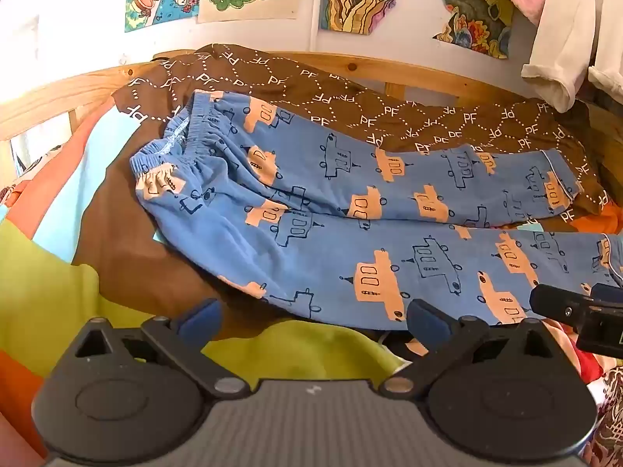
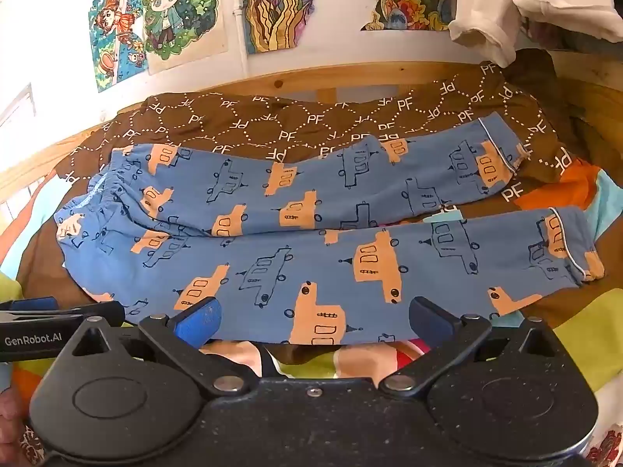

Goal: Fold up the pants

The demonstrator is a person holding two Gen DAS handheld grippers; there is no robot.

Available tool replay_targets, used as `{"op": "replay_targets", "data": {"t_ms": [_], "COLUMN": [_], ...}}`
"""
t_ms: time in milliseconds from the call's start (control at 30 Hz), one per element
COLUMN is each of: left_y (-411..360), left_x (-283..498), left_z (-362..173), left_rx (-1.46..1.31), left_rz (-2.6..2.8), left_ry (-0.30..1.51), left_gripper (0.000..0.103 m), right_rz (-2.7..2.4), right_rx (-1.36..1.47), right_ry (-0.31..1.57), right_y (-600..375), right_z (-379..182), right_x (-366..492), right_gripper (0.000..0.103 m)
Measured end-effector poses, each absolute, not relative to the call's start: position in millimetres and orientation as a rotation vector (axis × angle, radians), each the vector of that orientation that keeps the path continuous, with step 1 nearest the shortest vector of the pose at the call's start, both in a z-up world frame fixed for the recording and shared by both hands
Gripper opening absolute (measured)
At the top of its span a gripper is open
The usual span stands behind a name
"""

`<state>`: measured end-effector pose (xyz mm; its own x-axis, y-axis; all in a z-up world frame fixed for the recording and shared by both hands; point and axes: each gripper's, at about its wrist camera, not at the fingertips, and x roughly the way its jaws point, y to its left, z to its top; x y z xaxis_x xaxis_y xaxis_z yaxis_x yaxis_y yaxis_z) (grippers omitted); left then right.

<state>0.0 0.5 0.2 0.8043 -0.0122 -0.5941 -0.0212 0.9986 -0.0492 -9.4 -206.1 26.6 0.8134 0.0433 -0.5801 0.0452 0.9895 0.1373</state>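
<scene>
So the blue pajama pants [image 2: 311,241] with the little orange bus print were laid out flat across the brown PF-patterned blanket [image 2: 272,124] on the bed, waistband [image 1: 175,151] off to the left and both cuffs out to the right, legs side by side with a thin gap between them. Both claws were spread wide and holding nothing: the left gripper [image 1: 311,317] hovered at the near edge around the seat, and the right gripper [image 2: 313,317] sat just over the near leg's lower edge. My guess is the first fold was about to start, near leg over the far one. To do it well I'd pinch the near edge at two spots, one by the waistband and one toward the near cuff [image 2: 572,249], lift evenly, and line up the outer seams before letting go, since that soft fabric looked like it would bunch easily.
</scene>
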Motion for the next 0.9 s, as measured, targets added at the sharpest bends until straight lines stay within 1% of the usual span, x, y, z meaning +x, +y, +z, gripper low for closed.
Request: {"op": "replay_targets", "data": {"t_ms": [900], "left_y": [-3.3], "left_x": [-1.1], "left_z": [-2.2], "left_rx": [-0.044], "left_rz": [0.002], "left_ry": [0.635], "left_gripper": [0.103], "right_rz": [-0.003], "right_rx": [0.166], "right_ry": [0.639], "right_y": [-207.6], "right_z": [25.2], "right_x": [-8.8], "right_gripper": [0.102]}}
